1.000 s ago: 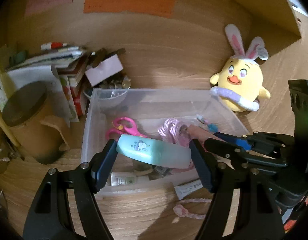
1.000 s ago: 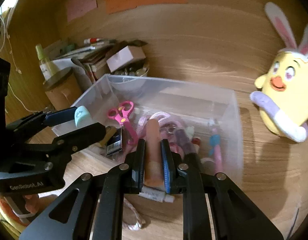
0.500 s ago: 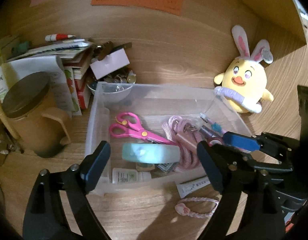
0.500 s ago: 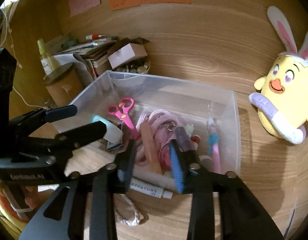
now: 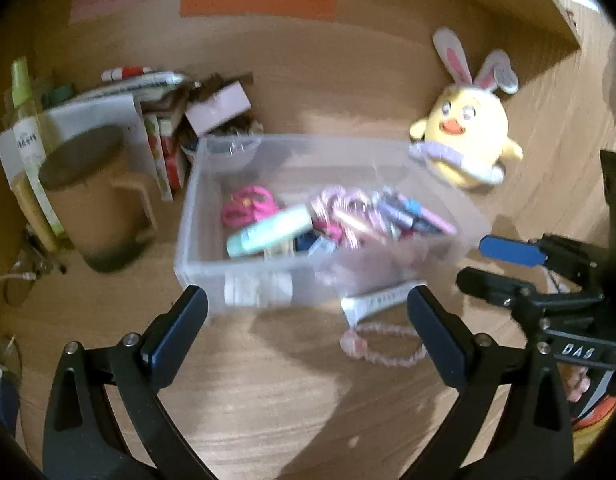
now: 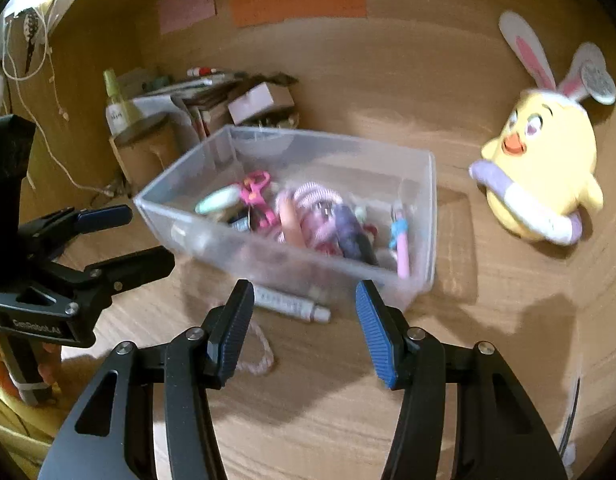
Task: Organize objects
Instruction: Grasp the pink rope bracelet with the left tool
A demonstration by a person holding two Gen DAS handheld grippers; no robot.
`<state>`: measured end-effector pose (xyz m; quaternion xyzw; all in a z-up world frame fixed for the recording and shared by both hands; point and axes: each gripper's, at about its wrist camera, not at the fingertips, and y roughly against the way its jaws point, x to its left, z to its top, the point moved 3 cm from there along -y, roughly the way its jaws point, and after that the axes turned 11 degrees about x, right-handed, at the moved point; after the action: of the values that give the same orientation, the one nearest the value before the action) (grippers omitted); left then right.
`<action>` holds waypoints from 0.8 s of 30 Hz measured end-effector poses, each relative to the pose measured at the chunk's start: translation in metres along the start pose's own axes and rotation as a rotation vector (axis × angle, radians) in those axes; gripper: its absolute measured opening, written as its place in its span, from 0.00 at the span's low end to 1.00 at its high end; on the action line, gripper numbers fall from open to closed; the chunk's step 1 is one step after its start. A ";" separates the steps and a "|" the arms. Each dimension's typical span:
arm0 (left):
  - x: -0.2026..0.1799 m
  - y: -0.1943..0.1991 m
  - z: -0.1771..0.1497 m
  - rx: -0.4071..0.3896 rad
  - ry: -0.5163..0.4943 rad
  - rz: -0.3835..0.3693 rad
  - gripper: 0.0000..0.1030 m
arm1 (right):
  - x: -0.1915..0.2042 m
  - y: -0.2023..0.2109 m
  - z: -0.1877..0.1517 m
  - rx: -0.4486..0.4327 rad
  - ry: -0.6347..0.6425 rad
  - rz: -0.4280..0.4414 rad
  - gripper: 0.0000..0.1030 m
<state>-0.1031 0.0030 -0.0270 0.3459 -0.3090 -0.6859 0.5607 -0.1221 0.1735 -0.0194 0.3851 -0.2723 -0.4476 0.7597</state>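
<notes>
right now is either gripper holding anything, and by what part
Nothing is held. The left gripper and right gripper are both open and empty, in front of the bin.

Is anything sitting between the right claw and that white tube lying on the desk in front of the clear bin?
Nothing visible blocks it. The right claw is open and empty, and the white tube lies on bare wood just ahead of it, against the clear bin. The pink bracelet lies off to the left, by the left finger.
</notes>
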 end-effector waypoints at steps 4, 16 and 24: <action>-0.007 -0.020 -0.012 0.065 -0.023 -0.008 0.97 | -0.007 -0.013 -0.012 0.052 -0.015 0.007 0.48; -0.035 -0.056 -0.028 0.179 -0.172 0.005 0.42 | 0.001 -0.059 -0.002 0.127 0.022 -0.002 0.48; -0.017 -0.043 -0.039 0.172 -0.157 -0.006 0.16 | 0.021 -0.059 -0.011 0.154 0.112 0.047 0.28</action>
<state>-0.0923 0.0263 -0.0817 0.3390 -0.4085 -0.6836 0.5009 -0.1322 0.1407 -0.0726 0.4602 -0.2719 -0.3852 0.7523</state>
